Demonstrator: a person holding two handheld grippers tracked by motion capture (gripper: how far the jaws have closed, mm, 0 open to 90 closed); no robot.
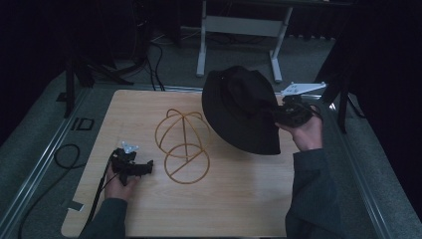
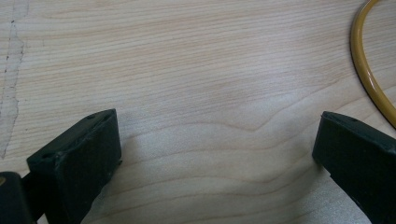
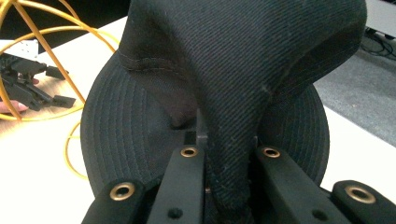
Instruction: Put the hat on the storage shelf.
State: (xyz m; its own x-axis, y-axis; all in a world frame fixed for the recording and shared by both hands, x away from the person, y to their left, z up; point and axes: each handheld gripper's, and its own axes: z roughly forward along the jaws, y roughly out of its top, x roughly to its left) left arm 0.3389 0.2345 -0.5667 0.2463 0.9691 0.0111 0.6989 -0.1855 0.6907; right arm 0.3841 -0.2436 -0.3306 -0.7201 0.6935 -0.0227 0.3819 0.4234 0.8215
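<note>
**Entry: black hat in carriage toward wire stand — hazards on record**

Item 1. Black brimmed hat [image 1: 242, 109]. Held off the table [image 1: 239, 199], above its far right part, tilted, brim hanging down toward the near side. A fold of its fabric is bunched between the jaws, as the right gripper view shows [image 3: 233, 93].

Item 2. Right gripper [image 1: 292, 113]. Clamped tight on that fold of hat; jaws nearly together with only cloth between them. Held near the table's right edge.

Item 3. Yellow wire hat stand [image 1: 183, 144]. Dome of hoops on a ring base, standing near the middle of the table, just left of the hat and apart from it.

Item 4. Left gripper [image 1: 133, 167]. Rests low near the table's left edge, jaws spread wide over bare wood, nothing between them; the stand's base ring [image 2: 369, 70] lies just beside its right jaw.

Risks, as judged:
- The grip takes a narrow pinch of soft cloth; the hat's weight may pull the fold out and drop it.
- The drooping brim may catch a hoop on the way over and tip or slide the light stand, which nothing steadies.
- Hanging askew, the crown may land off-centre and slide off the dome.
- The left gripper, if brought in to brace the base, may itself nudge the ring.
</note>
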